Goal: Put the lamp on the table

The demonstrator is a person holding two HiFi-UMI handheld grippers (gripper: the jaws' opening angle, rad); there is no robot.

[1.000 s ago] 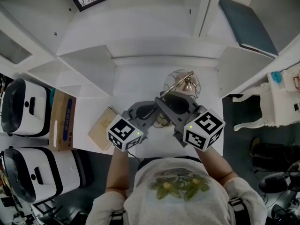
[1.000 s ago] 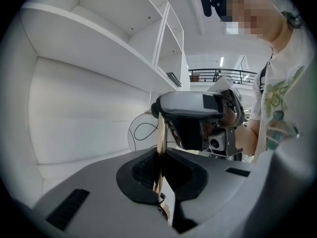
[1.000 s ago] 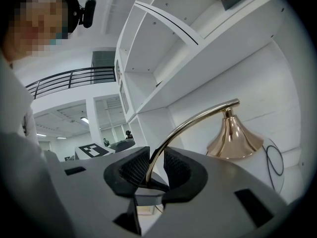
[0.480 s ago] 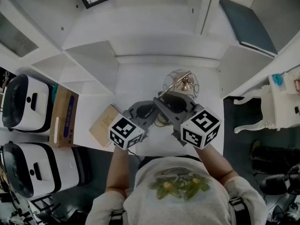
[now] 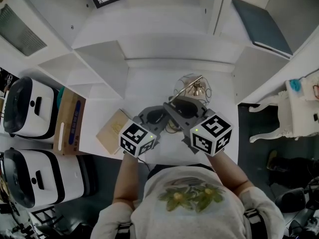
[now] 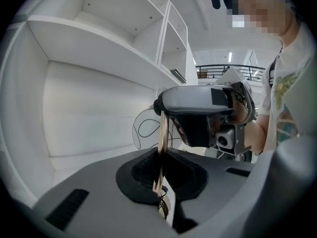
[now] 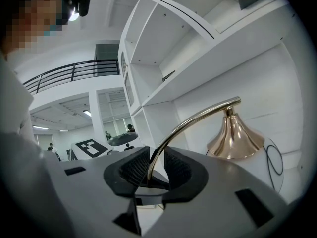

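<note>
Lamp (image 5: 194, 87) hangs low over the white table (image 5: 144, 88); our left hand-held gripper (image 6: 161, 178) and right hand-held gripper (image 7: 148, 171) each clamp its gold stem. Its base is hidden, so we judge it nearly placed: set down, then release.

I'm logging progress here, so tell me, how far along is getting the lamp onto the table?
Done: the lamp is grasped and over the white table. In hand: the left tool and the right tool are both shut on its curved gold stem. Left: setting it down and letting go. Whether its base already touches the table is hidden behind the tools.
</note>
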